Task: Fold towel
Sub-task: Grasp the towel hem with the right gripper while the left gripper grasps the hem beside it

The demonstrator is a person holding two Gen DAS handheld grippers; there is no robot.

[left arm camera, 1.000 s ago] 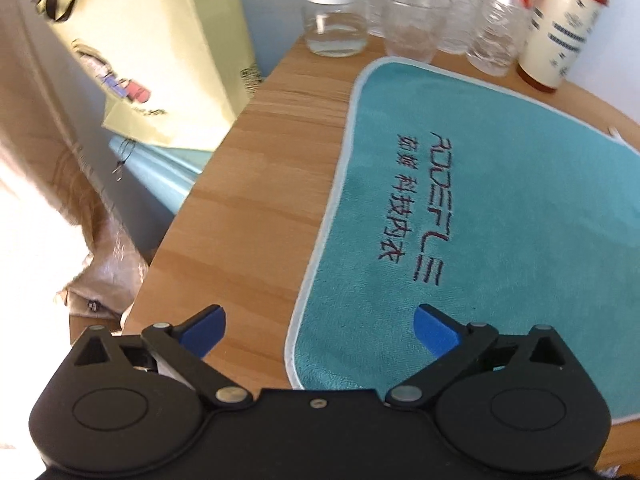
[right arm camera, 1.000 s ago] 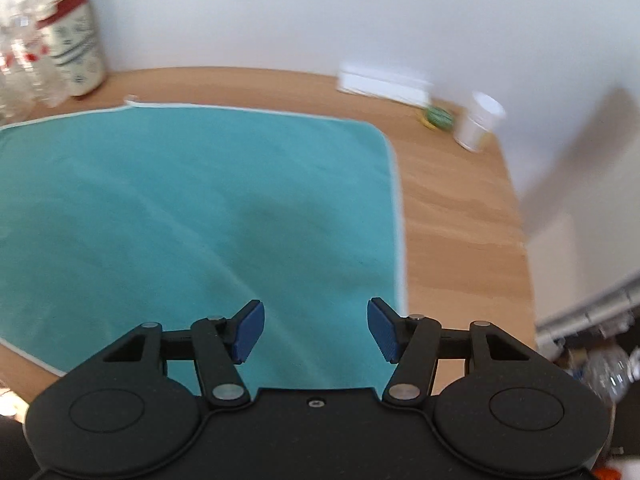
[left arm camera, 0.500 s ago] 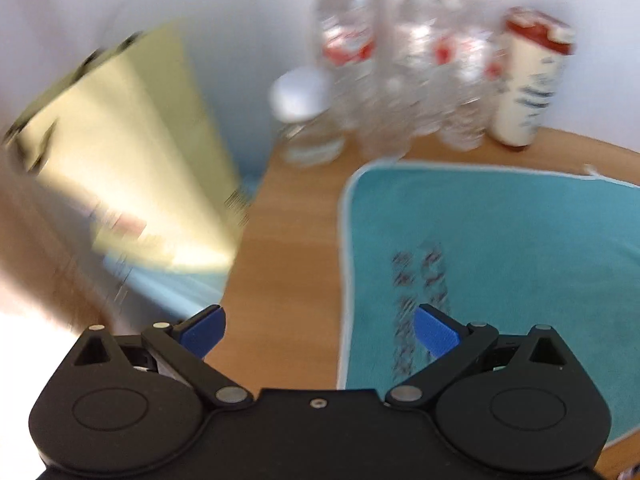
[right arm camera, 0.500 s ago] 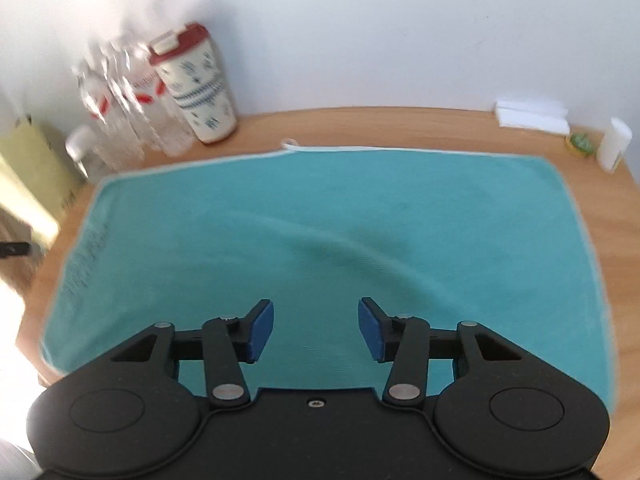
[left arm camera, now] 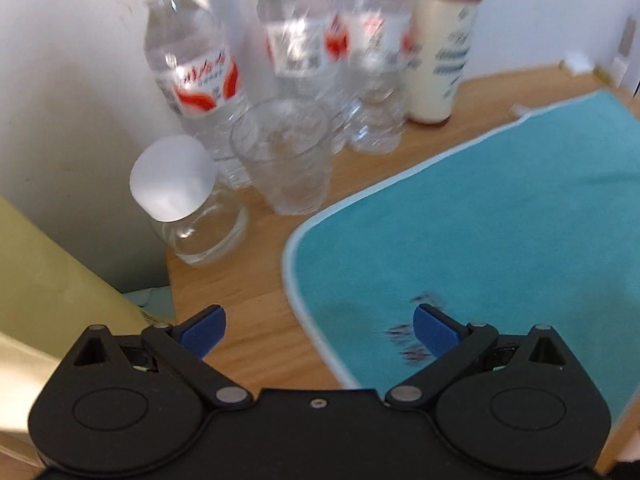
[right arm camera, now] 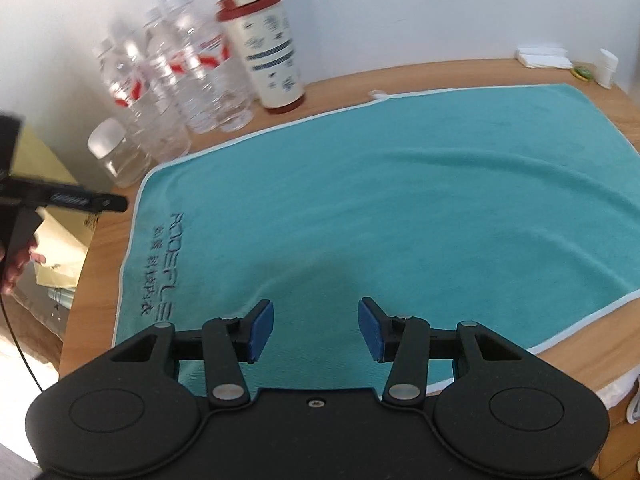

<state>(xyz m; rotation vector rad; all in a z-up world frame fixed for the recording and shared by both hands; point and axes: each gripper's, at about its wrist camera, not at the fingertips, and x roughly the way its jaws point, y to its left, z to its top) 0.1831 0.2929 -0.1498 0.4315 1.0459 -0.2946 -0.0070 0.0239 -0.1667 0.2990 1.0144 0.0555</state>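
Towel (right arm camera: pixel 400 208) lies flat and unfolded on the table (right arm camera: pixel 592 344), teal with a pale hem, dark lettering along its 9 o'clock edge.

Right tongs (right arm camera: pixel 316 330): jaws apart, nothing between them, hanging above the towel's near edge. Towel spreads from the jaws toward 12, 2 and 10 o'clock. Contact with the cloth: cannot tell.

Left tongs (left arm camera: pixel 318 332): jaws wide apart, empty. In the left wrist view the towel's (left arm camera: pixel 480 248) rounded far corner sits at 12 to 1 o'clock from the jaws; the hem runs between the two pads, so the left pad (left arm camera: pixel 202 330) is over bare wood and the right one over cloth by the blurred lettering. Picture smeared here.

In the right wrist view the left tongs (right arm camera: pixel 72 200) show at 9 o'clock, off the towel's lettered edge, held by a hand (right arm camera: pixel 16 264).

Bottles (right arm camera: pixel 176 76), a glass (left arm camera: pixel 284 156), a lidded jar (left arm camera: pixel 184 204) and a red-lidded cup (right arm camera: pixel 264 48) stand at 10 to 11 o'clock, just beyond the towel's far corner.
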